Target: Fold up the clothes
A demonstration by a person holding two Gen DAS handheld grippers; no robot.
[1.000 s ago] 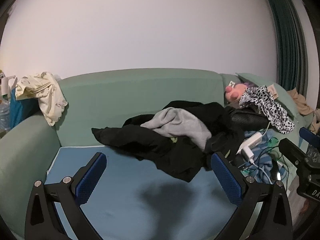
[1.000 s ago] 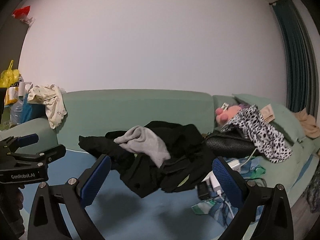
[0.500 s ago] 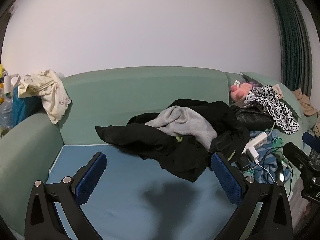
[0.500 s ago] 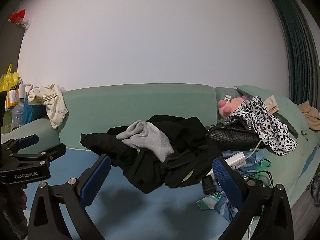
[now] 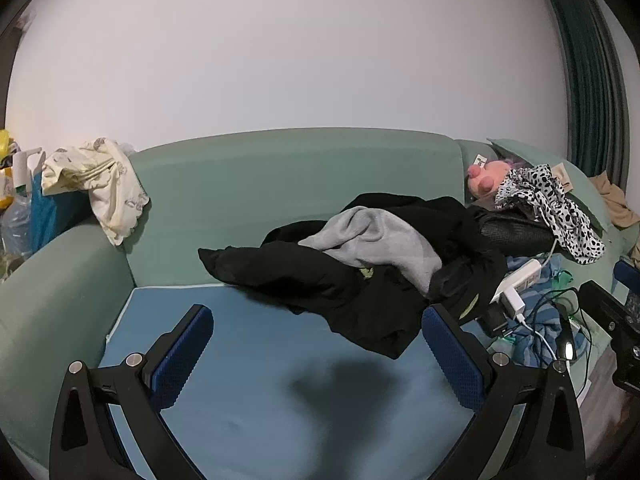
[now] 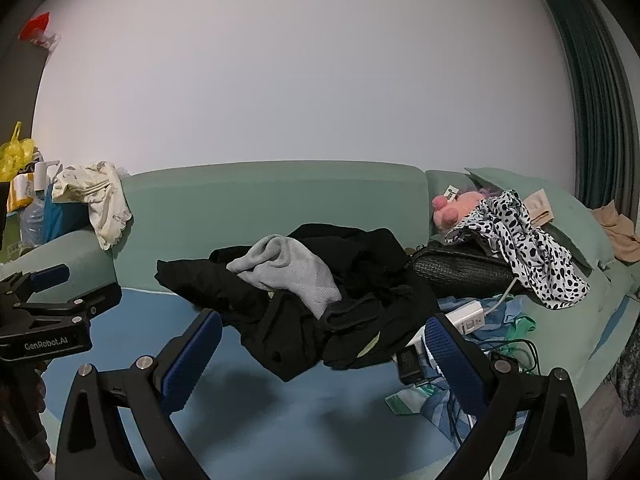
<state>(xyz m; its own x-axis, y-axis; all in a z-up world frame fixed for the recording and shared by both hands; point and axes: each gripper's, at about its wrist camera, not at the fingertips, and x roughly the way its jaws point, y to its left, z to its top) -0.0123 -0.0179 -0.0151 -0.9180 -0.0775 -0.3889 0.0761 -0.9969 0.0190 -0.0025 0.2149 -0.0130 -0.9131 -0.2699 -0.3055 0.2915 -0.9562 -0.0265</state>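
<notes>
left tongs (image 5: pixel 318 340) wide | right tongs (image 6: pixel 322 350) wide | black garment (image 6: pixel 288 320) half-hidden under grey garment (image 6: pixel 288 272)

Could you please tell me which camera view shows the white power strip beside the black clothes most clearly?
The right wrist view shows the white power strip best: its long side faces the camera, just right of the black clothes. In the left wrist view the strip sits farther right, seen at a steeper angle, with a plug on its near end.

Both wrist views low, sofa-facing, sharing the black clothes pile (image 5: pixel 360 280).
</notes>
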